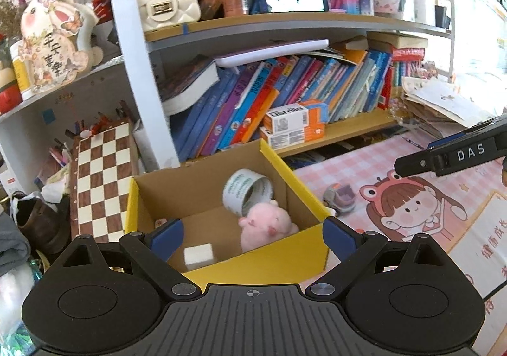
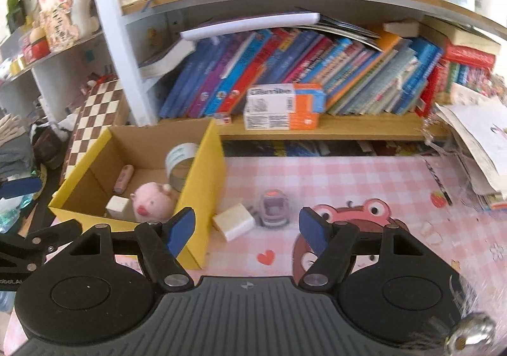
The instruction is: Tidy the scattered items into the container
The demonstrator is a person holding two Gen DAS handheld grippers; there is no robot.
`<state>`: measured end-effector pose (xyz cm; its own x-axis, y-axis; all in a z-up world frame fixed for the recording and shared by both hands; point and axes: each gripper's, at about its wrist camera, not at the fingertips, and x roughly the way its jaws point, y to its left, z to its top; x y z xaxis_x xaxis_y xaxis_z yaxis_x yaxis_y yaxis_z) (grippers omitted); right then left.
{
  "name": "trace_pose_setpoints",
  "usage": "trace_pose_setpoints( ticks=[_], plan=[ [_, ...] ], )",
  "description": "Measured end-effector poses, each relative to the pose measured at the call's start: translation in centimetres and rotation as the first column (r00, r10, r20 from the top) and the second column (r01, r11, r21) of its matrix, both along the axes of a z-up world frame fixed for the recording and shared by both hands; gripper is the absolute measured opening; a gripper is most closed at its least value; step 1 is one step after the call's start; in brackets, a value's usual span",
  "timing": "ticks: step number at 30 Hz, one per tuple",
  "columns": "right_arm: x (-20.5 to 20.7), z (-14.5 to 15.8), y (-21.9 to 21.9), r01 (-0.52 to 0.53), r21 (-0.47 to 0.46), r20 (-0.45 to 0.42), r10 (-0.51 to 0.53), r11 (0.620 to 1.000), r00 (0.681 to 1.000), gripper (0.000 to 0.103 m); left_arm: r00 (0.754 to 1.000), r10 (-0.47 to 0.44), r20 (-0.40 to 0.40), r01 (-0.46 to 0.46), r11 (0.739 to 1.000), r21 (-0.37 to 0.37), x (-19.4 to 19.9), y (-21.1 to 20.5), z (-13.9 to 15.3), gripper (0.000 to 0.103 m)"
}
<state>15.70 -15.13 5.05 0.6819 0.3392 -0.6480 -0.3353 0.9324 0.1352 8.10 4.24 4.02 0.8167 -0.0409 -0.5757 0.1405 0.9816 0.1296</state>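
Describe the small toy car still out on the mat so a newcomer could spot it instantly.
Find the yellow cardboard box on the pink checked mat below the bookshelf. Just outside its right wall lie two loose items: a white block and, right of that, the toy car. The car is the rounded grey and lilac one with an orange spot on top; the block is plain and square-edged.

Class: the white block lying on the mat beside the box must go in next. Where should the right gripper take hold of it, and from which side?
Grip the white block across its two long flat sides, coming from above and in front. It lies flat, turned slightly, close to the yellow box, so keep one finger clear of that wall. The right gripper is open and empty.
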Motion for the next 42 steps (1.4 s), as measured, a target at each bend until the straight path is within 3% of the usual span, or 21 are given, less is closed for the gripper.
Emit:
trace_pose_setpoints(
  ticks=[12, 22, 42],
  plan=[
    [-0.9, 1.2, -6.7, 0.135, 0.010, 0.045, -0.135, 0.991, 0.990, 0.071, 0.999, -0.039, 0.009, 0.039, 0.999, 0.019, -0.6, -2.9, 0.5, 0.096],
    [-1.7, 0.3, -11.9, 0.220, 0.008, 0.024, -0.220, 0.975, 0.975, 0.072, 0.996, -0.094, 0.009, 0.094, 0.995, 0.027, -0.3, -6.4, 0.5, 0.096],
    [-0.2, -4.3, -13.8, 0.197, 0.016, -0.088, -0.195, 0.980, 0.977, 0.073, 0.985, -0.163, -0.057, 0.165, 0.986, 0.037, 1.6, -11.4, -1.7, 0.096]
  ],
)
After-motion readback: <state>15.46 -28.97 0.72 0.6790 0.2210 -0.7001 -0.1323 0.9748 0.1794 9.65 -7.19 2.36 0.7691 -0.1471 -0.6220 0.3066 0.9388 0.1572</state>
